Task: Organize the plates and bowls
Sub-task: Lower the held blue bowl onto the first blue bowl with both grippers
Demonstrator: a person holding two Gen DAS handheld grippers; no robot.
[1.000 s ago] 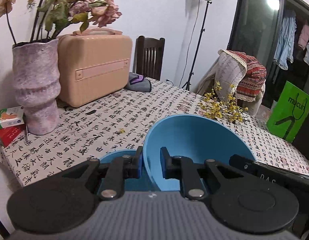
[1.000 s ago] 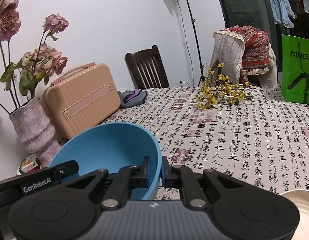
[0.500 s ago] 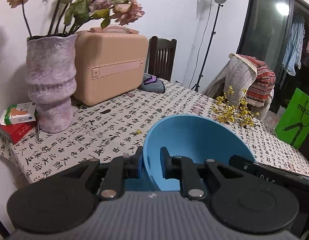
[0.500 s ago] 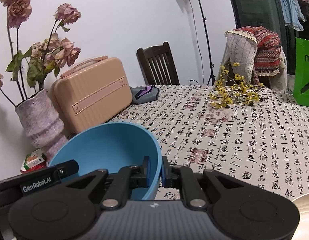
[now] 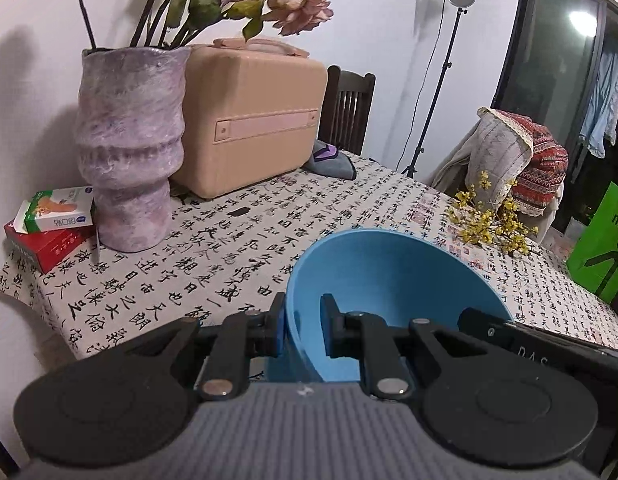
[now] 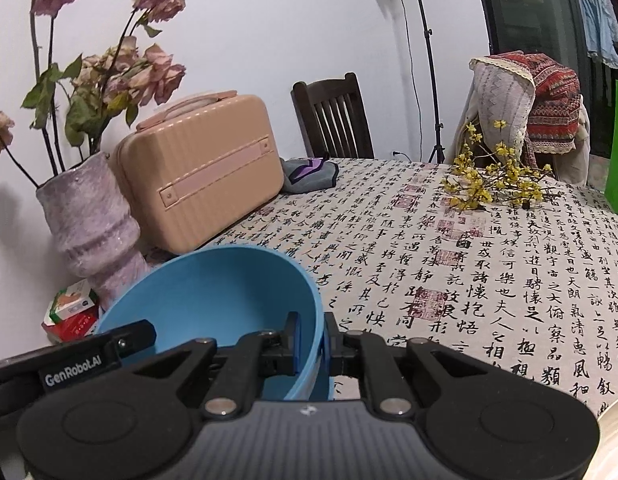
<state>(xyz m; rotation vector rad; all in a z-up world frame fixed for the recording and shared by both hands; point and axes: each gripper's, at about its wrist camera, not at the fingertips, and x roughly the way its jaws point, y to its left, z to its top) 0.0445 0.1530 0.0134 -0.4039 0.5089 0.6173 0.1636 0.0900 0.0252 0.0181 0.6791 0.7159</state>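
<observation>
Both grippers clench the rim of one deep blue plastic bowl (image 5: pixel 393 280), held above the table with the calligraphy-print cloth (image 5: pixel 237 248) near its left edge. The left gripper (image 5: pixel 303 330) pinches the bowl's left wall, one finger inside, one outside; the right gripper (image 6: pixel 311 340) pinches the right wall likewise. A mottled purple ceramic vase (image 5: pixel 129 140) stands by the table's far left corner.

Home dining room: clothed table (image 6: pixel 449 248), wooden chair (image 6: pixel 337 116), flower vase (image 5: pixel 129 148).
</observation>
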